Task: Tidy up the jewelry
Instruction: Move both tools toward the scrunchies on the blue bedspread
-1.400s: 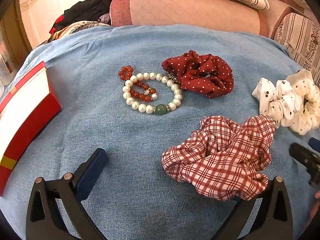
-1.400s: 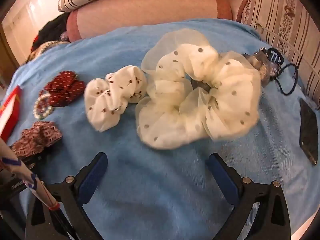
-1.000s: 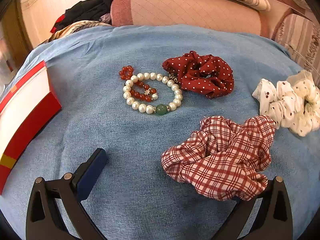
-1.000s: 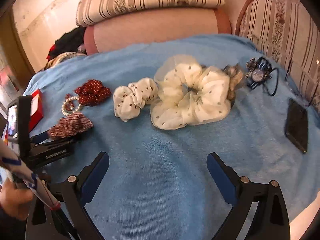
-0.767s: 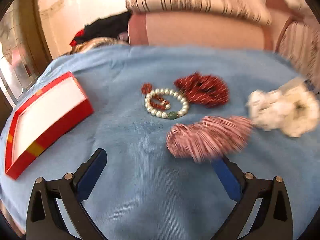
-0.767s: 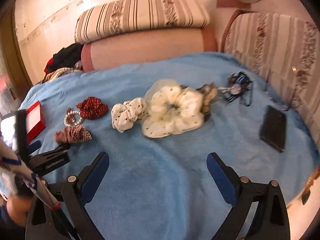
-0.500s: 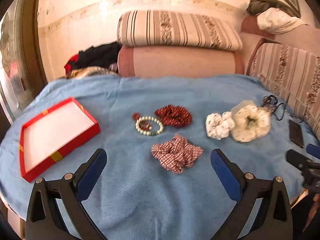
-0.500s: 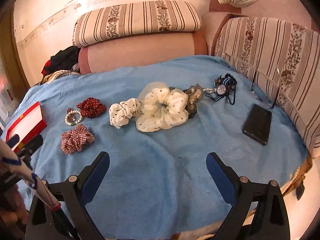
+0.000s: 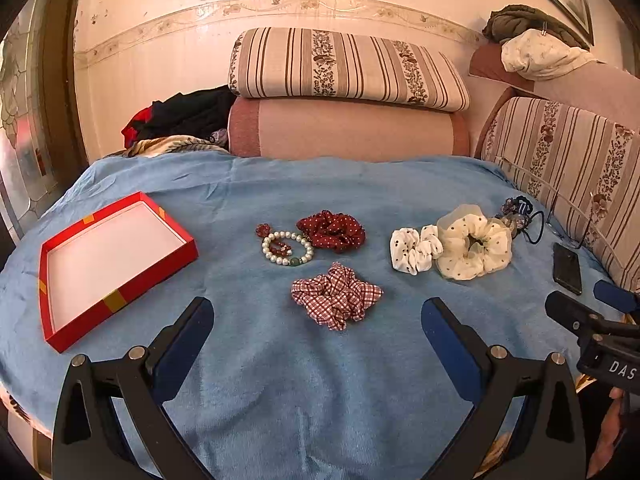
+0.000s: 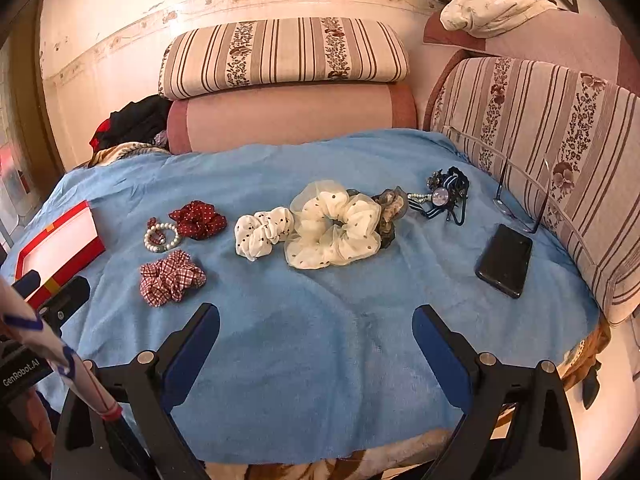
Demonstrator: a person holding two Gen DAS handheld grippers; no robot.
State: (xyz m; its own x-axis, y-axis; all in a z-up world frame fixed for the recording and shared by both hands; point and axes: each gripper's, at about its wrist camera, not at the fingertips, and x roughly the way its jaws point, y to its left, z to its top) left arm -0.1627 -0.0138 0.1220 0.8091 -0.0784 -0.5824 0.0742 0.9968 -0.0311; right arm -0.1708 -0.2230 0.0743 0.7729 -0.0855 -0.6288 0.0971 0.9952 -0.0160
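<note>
Two grippers are seen above a blue cloth (image 9: 280, 380) that covers a low table. The left gripper (image 9: 318, 320) is held at the lower middle of the left wrist view with its jaws spread wide and nothing between them. The right gripper (image 10: 316, 326) is likewise spread wide and empty, low in the right wrist view.

A red box (image 9: 160, 272) with a white inside is lying open at the left of the left wrist view, well apart from the other things. Near the centre of that view a pearl bracelet (image 9: 306, 245) is placed, with a small red bead bracelet (image 9: 263, 230) partly inside its ring. A dark red dotted scrunchie (image 9: 331, 231) is touching the pearl bracelet on its right side. A red checked scrunchie (image 9: 337, 295) is lying just below them, between the two fingers of the left gripper in the picture.

To the right, a small white dotted scrunchie (image 9: 414, 249) is touching a large cream scrunchie (image 9: 474, 248). Behind the cream one, dark hair ties (image 10: 444, 196) with beads are gathered. A black phone (image 10: 504, 260) is lying at the right edge of the cloth, and glasses (image 10: 520, 196) are leaning just above it. Striped cushions (image 10: 284, 54) are seen at the top of both views.
</note>
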